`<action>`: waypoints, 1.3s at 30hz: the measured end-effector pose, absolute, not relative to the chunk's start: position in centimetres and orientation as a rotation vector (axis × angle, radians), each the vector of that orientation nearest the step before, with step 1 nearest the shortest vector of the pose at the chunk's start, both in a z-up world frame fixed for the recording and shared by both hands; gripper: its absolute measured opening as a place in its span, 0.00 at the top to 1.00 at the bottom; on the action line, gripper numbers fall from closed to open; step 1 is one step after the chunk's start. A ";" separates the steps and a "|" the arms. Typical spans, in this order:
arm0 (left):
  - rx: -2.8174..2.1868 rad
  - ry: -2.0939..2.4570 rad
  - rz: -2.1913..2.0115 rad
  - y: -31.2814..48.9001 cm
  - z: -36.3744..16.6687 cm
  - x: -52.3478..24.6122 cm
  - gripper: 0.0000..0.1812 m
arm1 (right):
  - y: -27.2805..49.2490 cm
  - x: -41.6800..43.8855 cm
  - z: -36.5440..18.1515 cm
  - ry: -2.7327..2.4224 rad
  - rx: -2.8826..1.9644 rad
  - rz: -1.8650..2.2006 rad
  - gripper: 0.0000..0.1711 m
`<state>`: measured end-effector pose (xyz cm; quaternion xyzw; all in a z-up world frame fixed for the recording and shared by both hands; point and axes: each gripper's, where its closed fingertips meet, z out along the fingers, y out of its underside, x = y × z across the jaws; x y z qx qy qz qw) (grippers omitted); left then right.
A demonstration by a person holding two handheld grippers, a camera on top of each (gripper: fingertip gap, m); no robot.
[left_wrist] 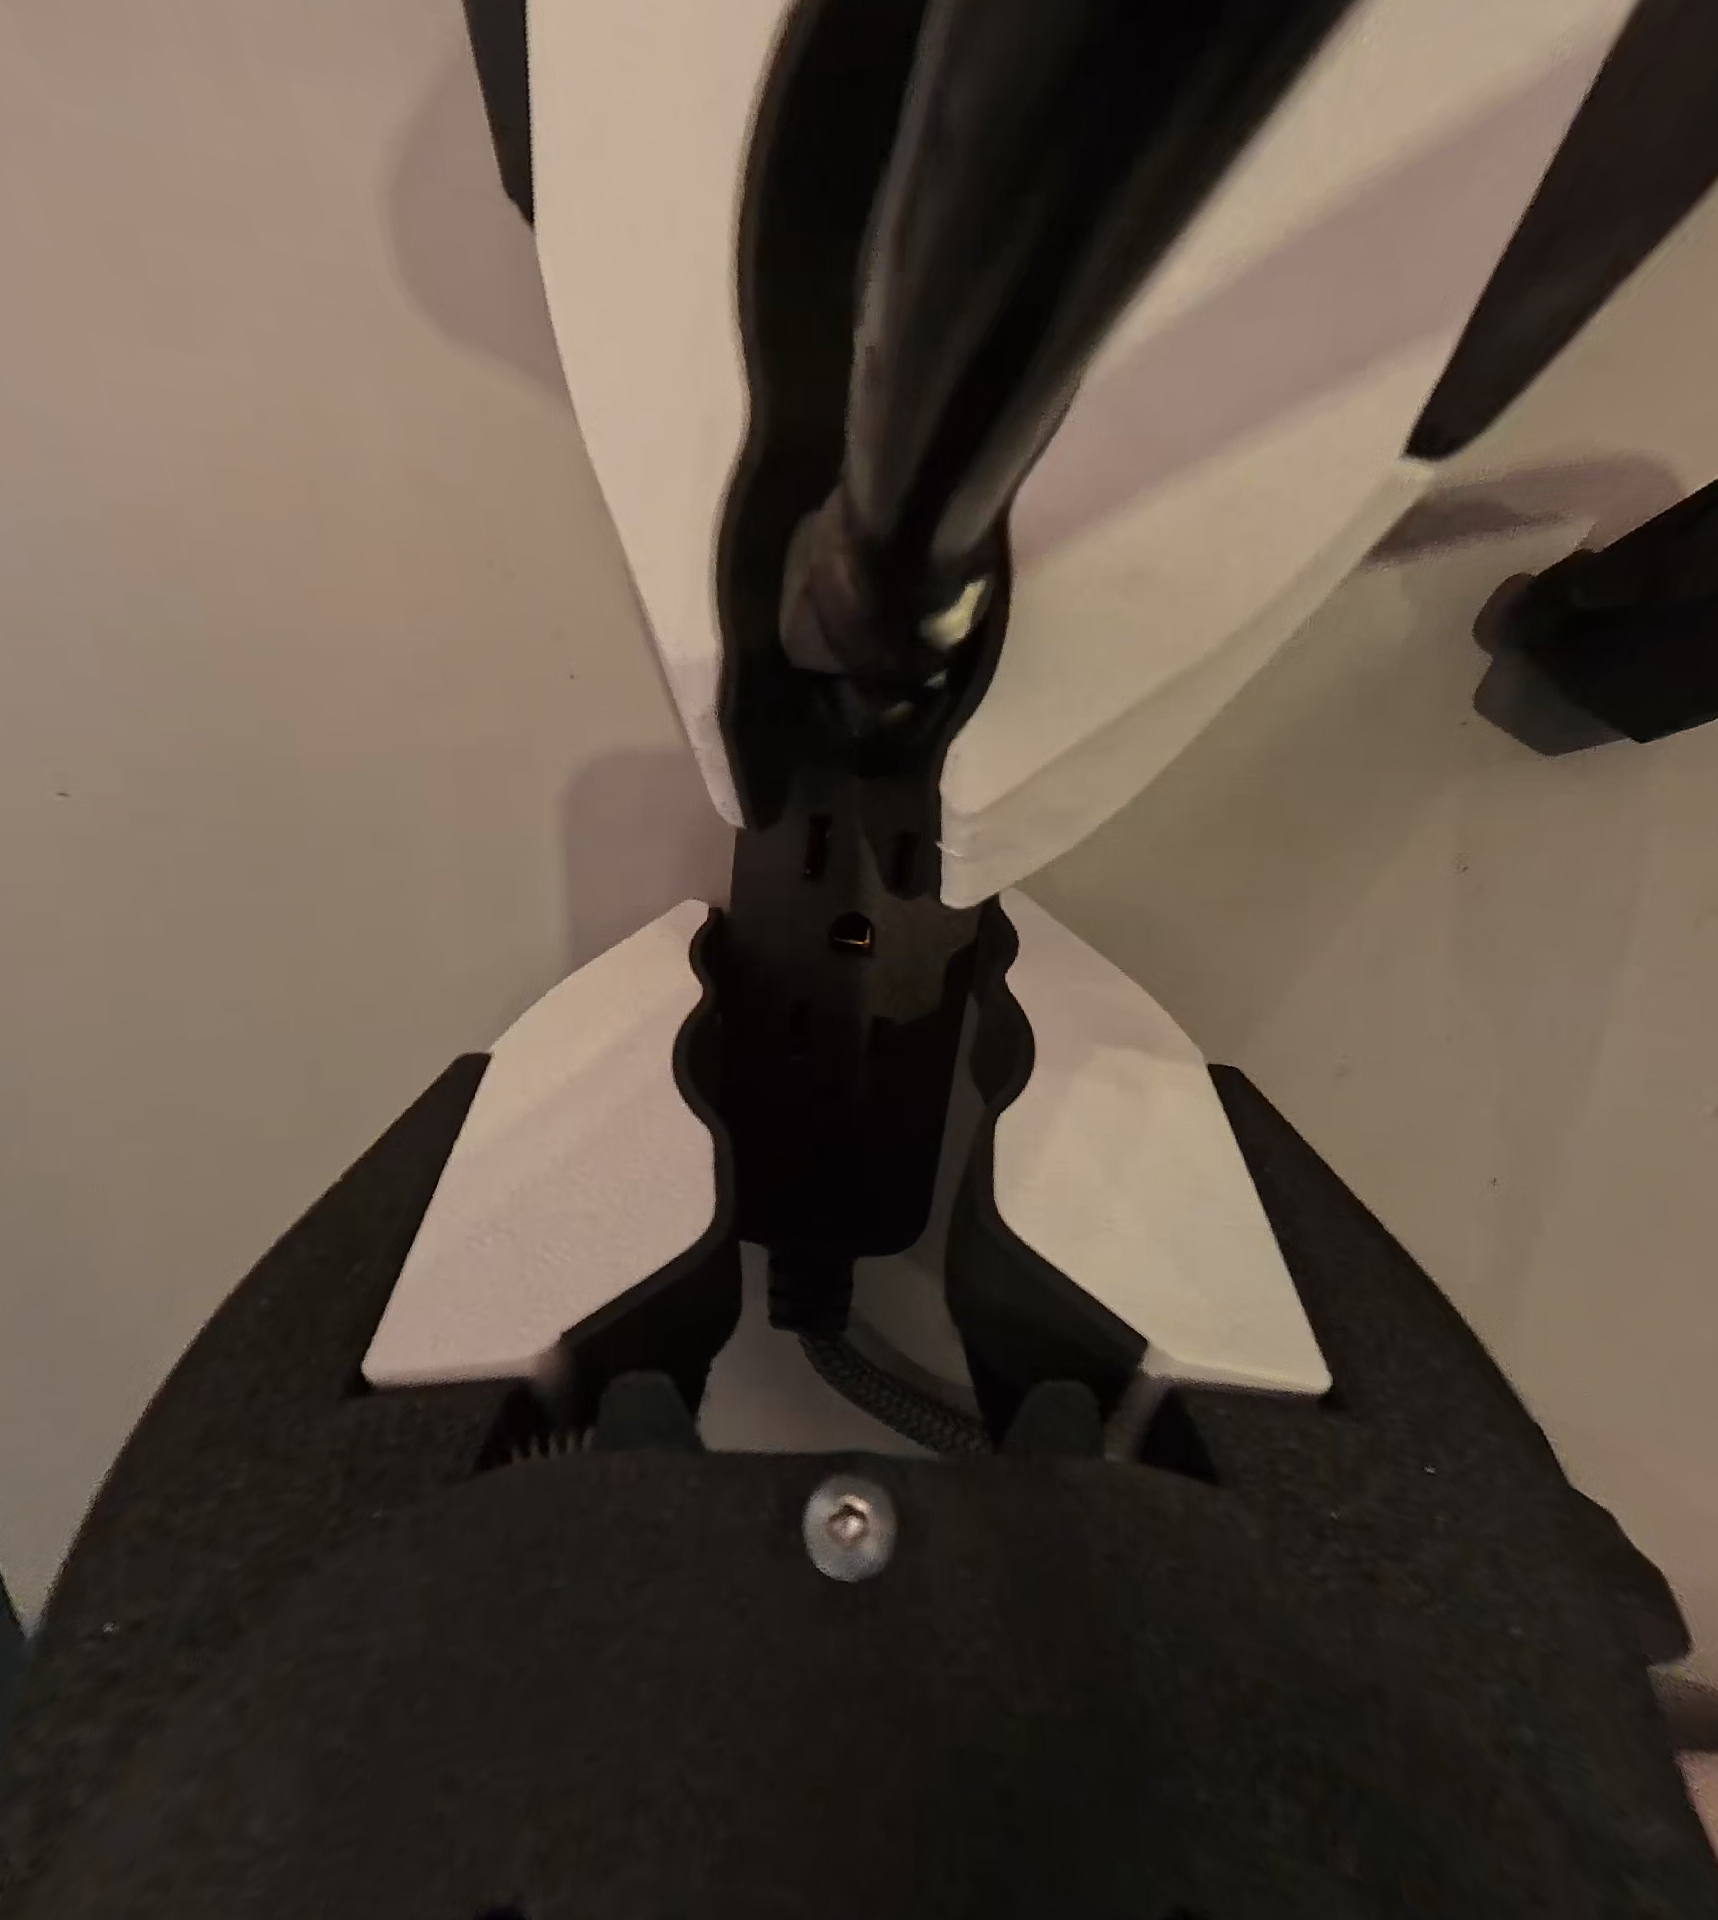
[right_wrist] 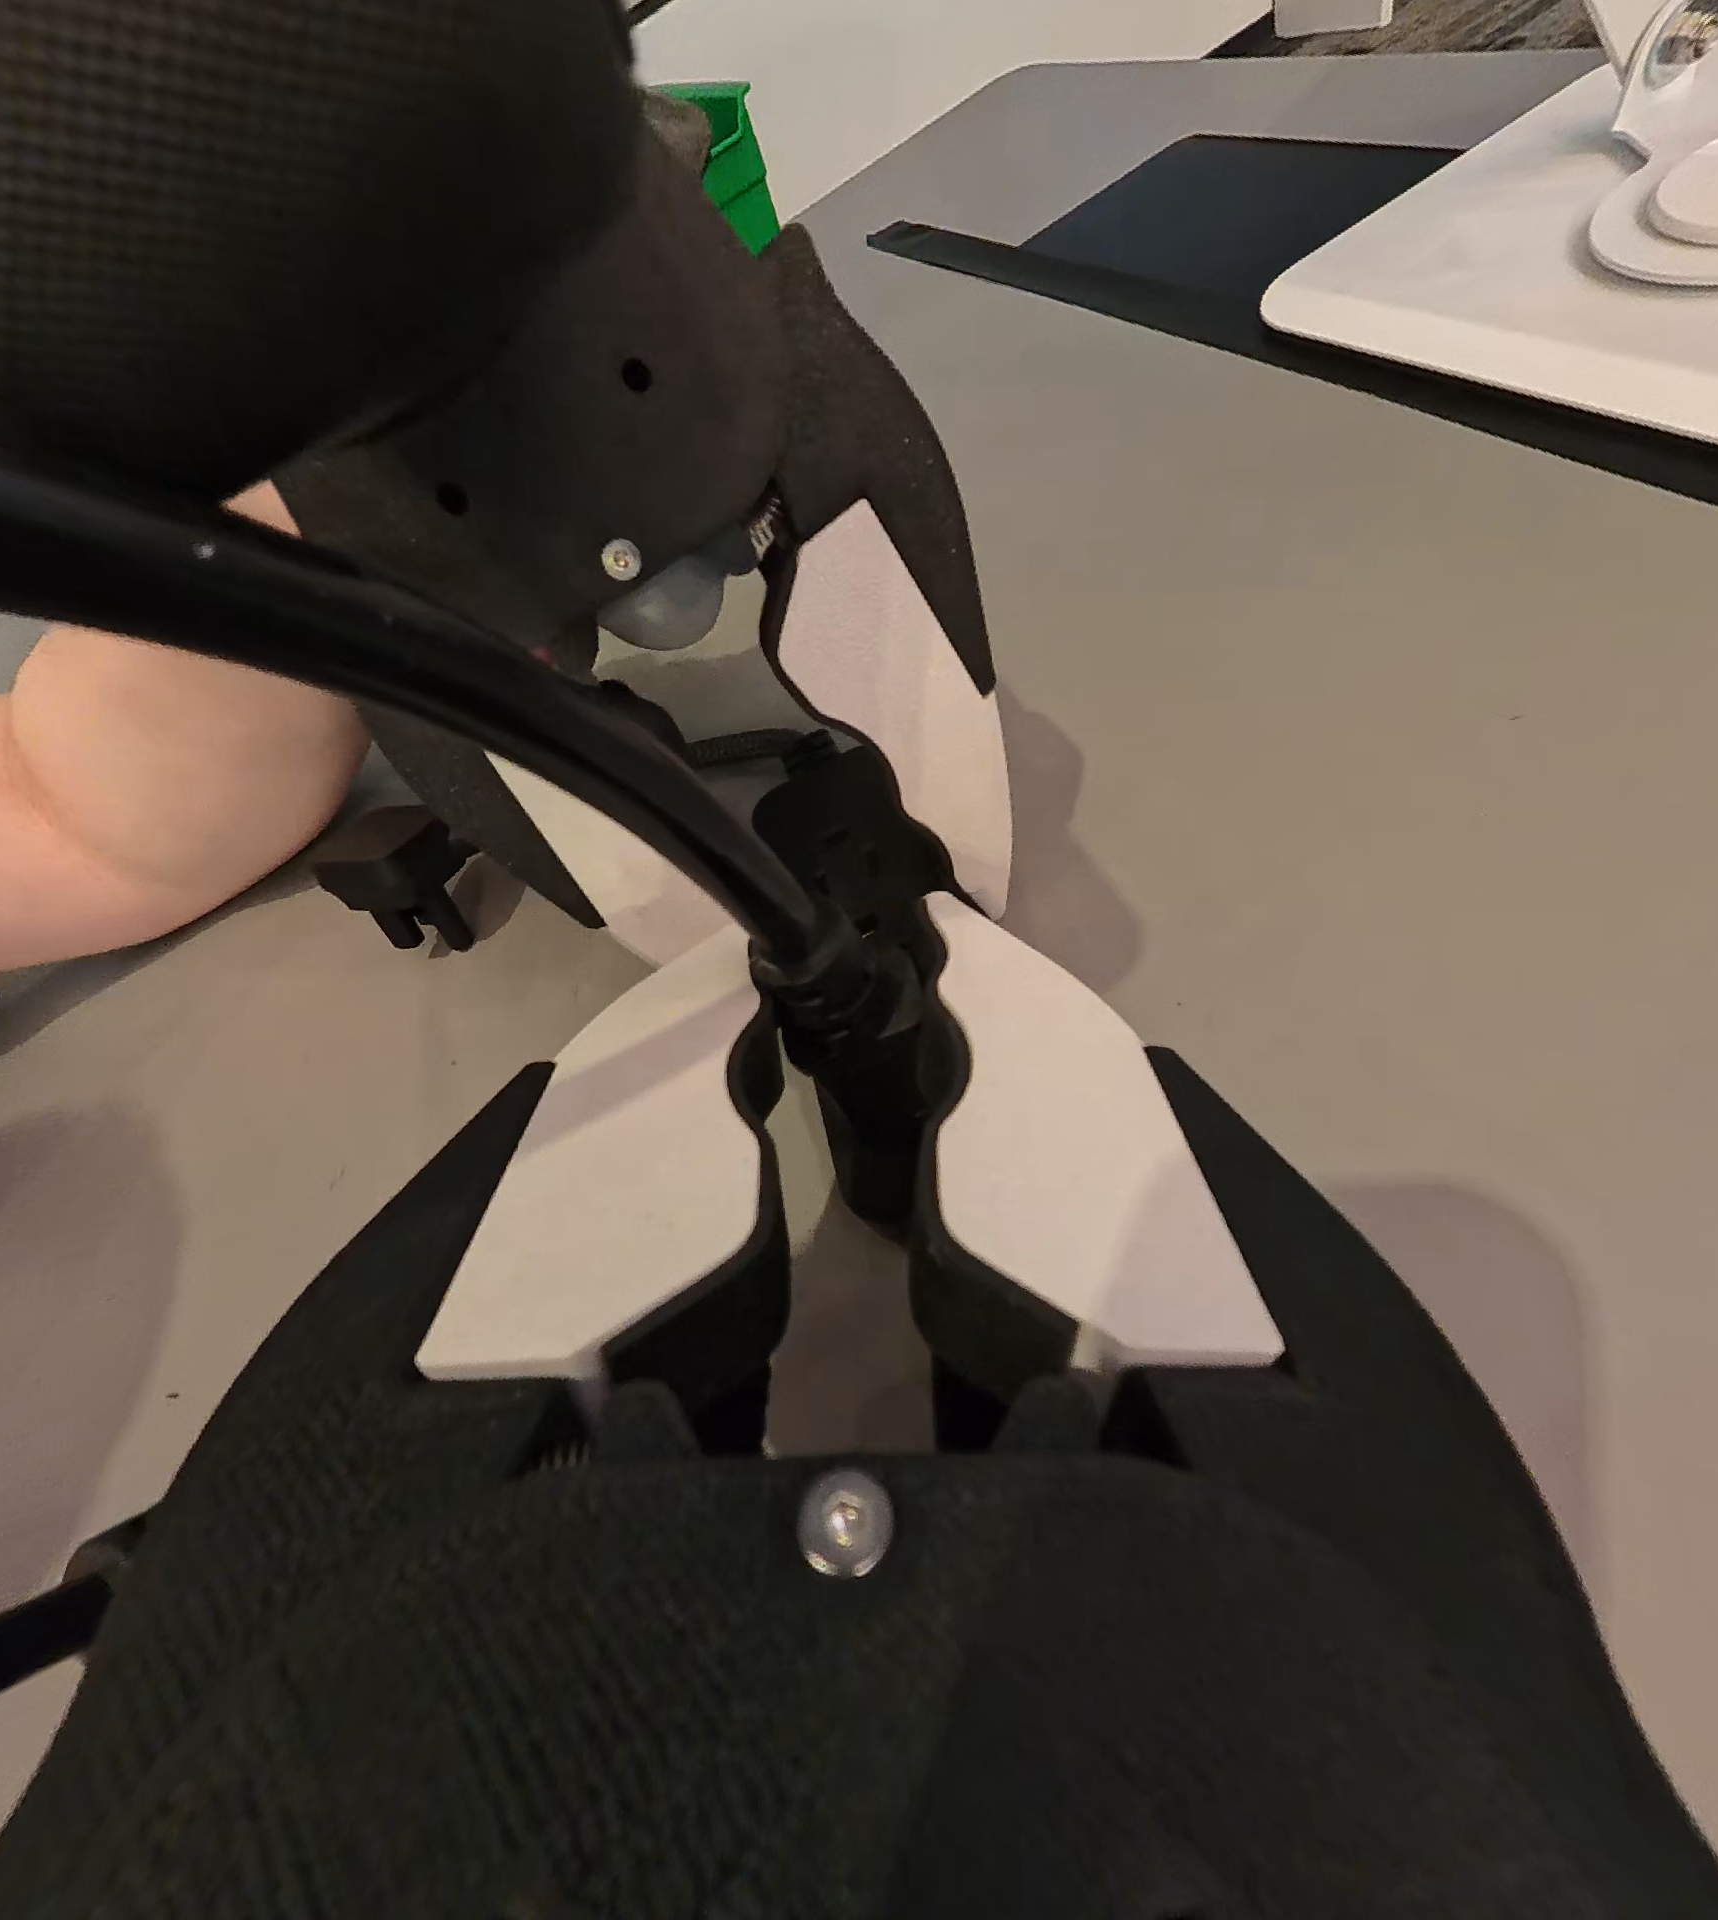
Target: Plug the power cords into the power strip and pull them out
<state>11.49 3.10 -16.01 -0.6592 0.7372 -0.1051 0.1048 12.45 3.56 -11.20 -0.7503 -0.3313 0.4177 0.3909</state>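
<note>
Power strip [left_wrist: 834, 1039]: black, narrow body, lying on the grey table [left_wrist: 211, 727]; one free outlet faces up at mid-length, a braided black lead [left_wrist: 834, 1351] leaving its near end in the left wrist view. All places below are given from this strip.

Left gripper [left_wrist: 839, 997]: white fingers with black wavy pads clenched on the two long sides of the strip, at the end where the braided lead exits.

Power cord plug [right_wrist: 855, 1039]: black, ribbed collar, standing on the strip's top at the end away from the braided lead; whether its prongs are fully seated cannot be told. Its thick glossy black cord [right_wrist: 315, 623] arcs up and away from the strip.

Right gripper [right_wrist: 850, 1049]: fingers clamped on the plug, directly above the strip, tips nearly meeting those of the left gripper.

Loose black plug [left_wrist: 1655, 613]: lying on the table, off to one side of the strip, apart from it.

A person's hand [right_wrist: 107, 790]: beside the strip, behind the left gripper.

Green block [right_wrist: 735, 156], dark mat [right_wrist: 1198, 197], white tray [right_wrist: 1457, 301]: on the table, well beyond the strip.
</note>
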 end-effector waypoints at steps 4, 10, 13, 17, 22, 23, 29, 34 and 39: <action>-1.893 2.142 -0.391 3.1 -16.0 11.9 0.75 | 3.3 12.7 -10.9 -0.889 -1.864 1.026 0.85; -1.922 2.128 -0.369 3.1 -16.0 12.0 0.75 | 3.1 15.8 -8.4 -0.958 -1.692 0.782 0.83; -1.914 2.127 -0.375 3.2 -16.0 12.0 0.75 | 2.7 15.6 -10.0 -0.987 -1.725 0.772 0.82; -1.927 2.128 -0.368 3.1 -16.0 12.0 0.75 | 3.2 14.8 -9.2 -0.919 -1.695 0.844 0.91; -1.925 2.130 -0.367 3.1 -16.0 12.0 0.75 | 3.1 14.8 -9.3 -0.955 -1.708 0.793 0.91; -1.923 2.130 -0.368 3.1 -16.0 12.0 0.75 | 3.1 14.9 -9.4 -0.962 -1.728 0.787 0.90; -1.900 2.141 -0.380 3.1 -16.0 11.9 0.75 | 2.5 17.0 -6.3 -1.049 -1.699 0.565 0.88; -1.878 2.132 -0.419 3.2 -16.0 12.0 0.75 | 1.8 17.3 -6.4 -1.226 -1.746 0.579 0.68; -1.880 2.128 -0.422 3.2 -16.0 11.9 0.75 | 2.8 15.7 -9.2 -1.379 -1.889 0.609 0.74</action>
